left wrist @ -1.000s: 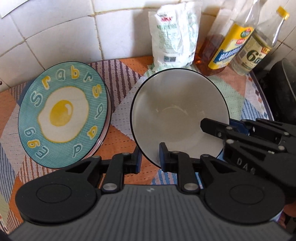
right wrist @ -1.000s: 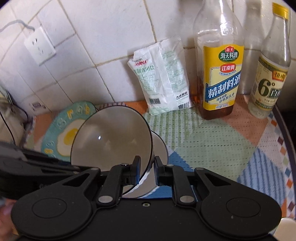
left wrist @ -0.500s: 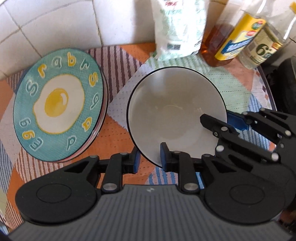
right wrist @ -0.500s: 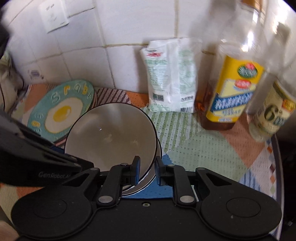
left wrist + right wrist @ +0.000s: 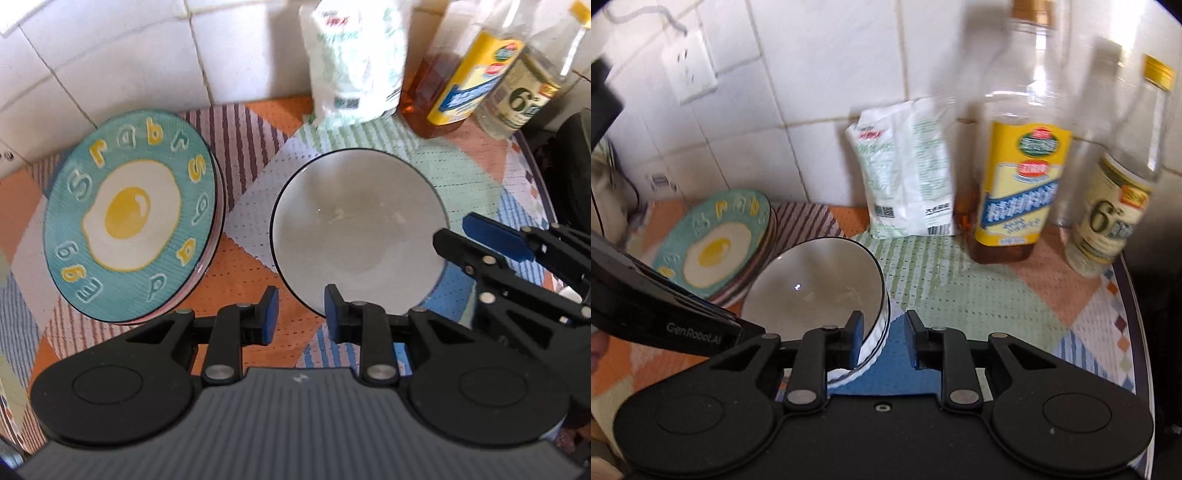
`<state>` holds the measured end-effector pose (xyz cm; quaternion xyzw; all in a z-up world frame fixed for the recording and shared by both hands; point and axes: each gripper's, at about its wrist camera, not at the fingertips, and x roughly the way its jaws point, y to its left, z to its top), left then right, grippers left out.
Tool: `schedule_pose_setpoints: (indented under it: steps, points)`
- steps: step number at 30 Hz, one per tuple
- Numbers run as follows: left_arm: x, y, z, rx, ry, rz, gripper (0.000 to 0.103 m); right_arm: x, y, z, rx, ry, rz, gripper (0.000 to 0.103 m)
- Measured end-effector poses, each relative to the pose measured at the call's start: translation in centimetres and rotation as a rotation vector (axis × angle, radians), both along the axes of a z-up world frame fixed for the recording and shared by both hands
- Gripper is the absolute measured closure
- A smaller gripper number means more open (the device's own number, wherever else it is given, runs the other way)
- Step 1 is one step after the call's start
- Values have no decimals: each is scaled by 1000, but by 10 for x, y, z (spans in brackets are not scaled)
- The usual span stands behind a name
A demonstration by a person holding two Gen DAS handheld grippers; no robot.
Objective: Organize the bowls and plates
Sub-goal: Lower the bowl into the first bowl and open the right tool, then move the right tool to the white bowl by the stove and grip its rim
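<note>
Left wrist view: bowls stacked beside egg plates.
Looks nearly done; left gripper and right gripper both wide apart, empty.

Plate: we note teal, with a fried-egg motif and yellow letters.
Bowl: grey-white, black rim.
Worktop mat: patchwork of stripes and dots.
Bottle label: yellow, blue.

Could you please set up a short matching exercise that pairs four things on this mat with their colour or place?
Things:
1. egg plate
2. white bowl
3. salt bag
4. yellow-label bottle

Descriptions:
a. holds amber liquid at the bottom
b. leans on the tiled wall
c. teal, tops a plate stack
d. black rim, nested in another bowl

Pairs: 1-c, 2-d, 3-b, 4-a
</note>
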<state>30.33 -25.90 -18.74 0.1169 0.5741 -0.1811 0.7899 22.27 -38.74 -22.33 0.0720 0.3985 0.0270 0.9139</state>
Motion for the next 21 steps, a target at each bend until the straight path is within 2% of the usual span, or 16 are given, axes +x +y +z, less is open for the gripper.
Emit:
schedule_pose_setpoints:
  steps: [6,9,12,15,17,18,21]
  points:
    - [-28,8,19,-8,-111,-77,64,-32,-4,11,70,-43,-57,73]
    - [-45,12,27,-15,-145,-138,62,-49,1,18,94,-76,-75,65]
    - [-60,19,33,-26,-157,-171,62,-66,4,21,165,-88,-109,63]
    - [-75,32,42,-66,-186,-166,58,-84,15,25,152,-104,-136,61]
    - [-85,42,47,-93,-223,-150,46,-97,23,28,133,-115,-144,57]
    - [-91,46,50,-100,-245,-149,44,-103,27,30,119,-122,-144,52]
    - [-106,53,57,-90,-272,-167,40,-121,38,33,89,-126,-130,47]
